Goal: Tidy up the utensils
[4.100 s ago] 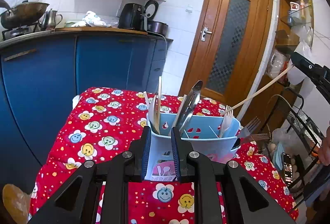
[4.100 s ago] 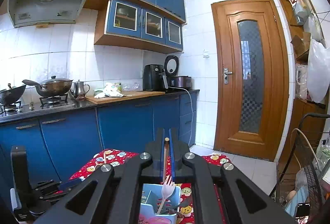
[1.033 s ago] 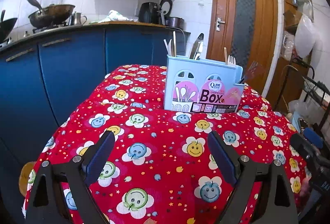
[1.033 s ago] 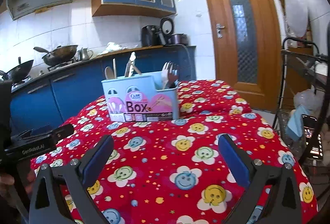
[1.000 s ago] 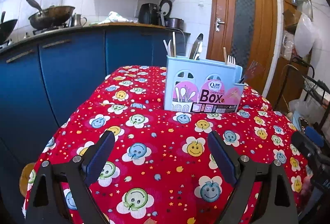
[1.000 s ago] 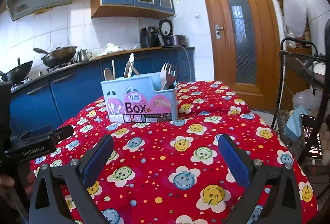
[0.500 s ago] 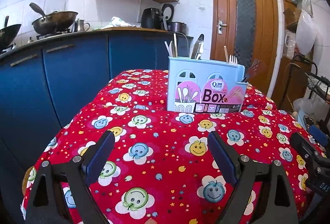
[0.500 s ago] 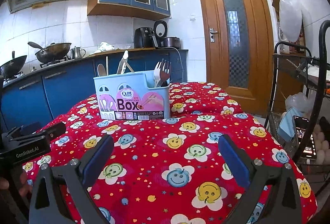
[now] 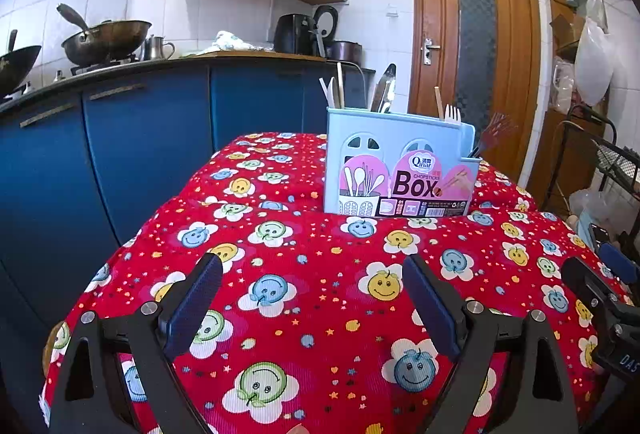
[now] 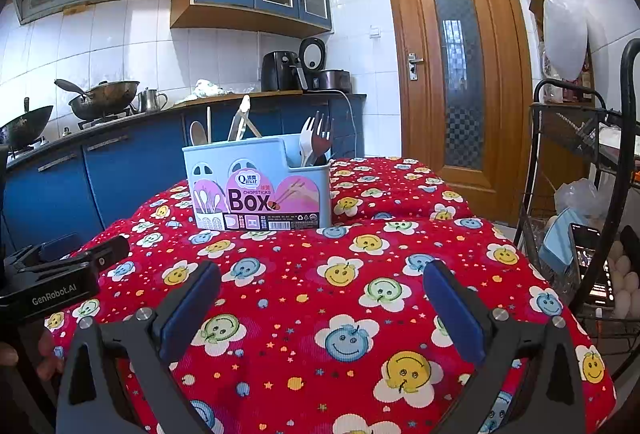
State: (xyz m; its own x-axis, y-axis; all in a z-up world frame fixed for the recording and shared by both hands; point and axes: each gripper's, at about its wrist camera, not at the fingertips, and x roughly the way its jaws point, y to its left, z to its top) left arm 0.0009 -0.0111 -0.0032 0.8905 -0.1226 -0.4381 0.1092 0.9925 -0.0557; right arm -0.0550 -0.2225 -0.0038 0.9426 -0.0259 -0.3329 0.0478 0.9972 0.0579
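Grippers: left gripper [image 9: 312,298] and right gripper [image 10: 320,298] both spread wide, empty.
Box: utensil box [image 10: 256,186] frame centre, on tablecloth [image 10: 360,314].
Handling: likely light, rigid plastic, top-heavy; grip side walls.

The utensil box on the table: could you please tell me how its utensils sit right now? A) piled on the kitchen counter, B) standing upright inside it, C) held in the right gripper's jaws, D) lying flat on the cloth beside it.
B: the forks, tongs and other utensils stand inside the utensil box, and no utensil lies on the red tablecloth around it.
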